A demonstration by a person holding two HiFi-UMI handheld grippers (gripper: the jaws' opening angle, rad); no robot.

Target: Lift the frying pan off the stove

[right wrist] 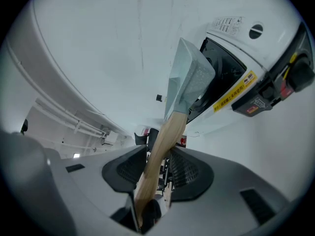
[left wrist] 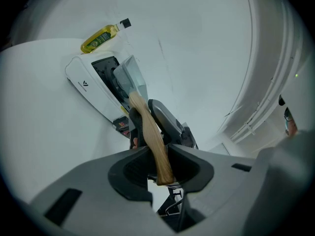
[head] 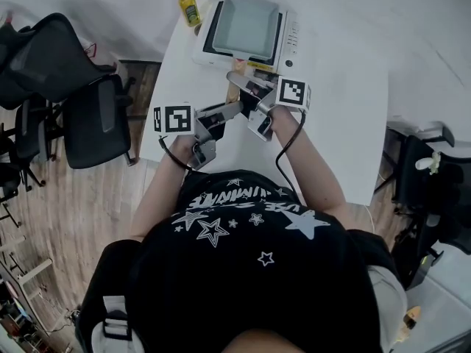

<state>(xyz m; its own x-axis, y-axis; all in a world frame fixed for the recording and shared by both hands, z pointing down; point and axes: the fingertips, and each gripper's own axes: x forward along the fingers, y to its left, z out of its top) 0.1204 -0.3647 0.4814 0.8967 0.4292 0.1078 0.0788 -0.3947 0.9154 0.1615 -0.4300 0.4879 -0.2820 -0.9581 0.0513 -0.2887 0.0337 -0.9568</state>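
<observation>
A square grey-green frying pan (head: 246,24) sits over the white induction stove (head: 293,39) at the far end of the table. Its wooden handle (head: 233,91) points back toward me. My left gripper (head: 229,111) is shut on the near end of the handle (left wrist: 153,141). Just ahead of it, my right gripper (head: 249,88) is shut on the same handle (right wrist: 162,141), closer to the pan (right wrist: 189,77). In the left gripper view the pan (left wrist: 130,75) looks tilted over the stove's (left wrist: 88,90) dark top; I cannot tell if it touches.
A yellow oil bottle (head: 188,4) with a black cap stands left of the stove; it also shows in the left gripper view (left wrist: 101,36). The white table (head: 346,123) is narrow. Black office chairs (head: 81,94) stand to its left and more gear to its right.
</observation>
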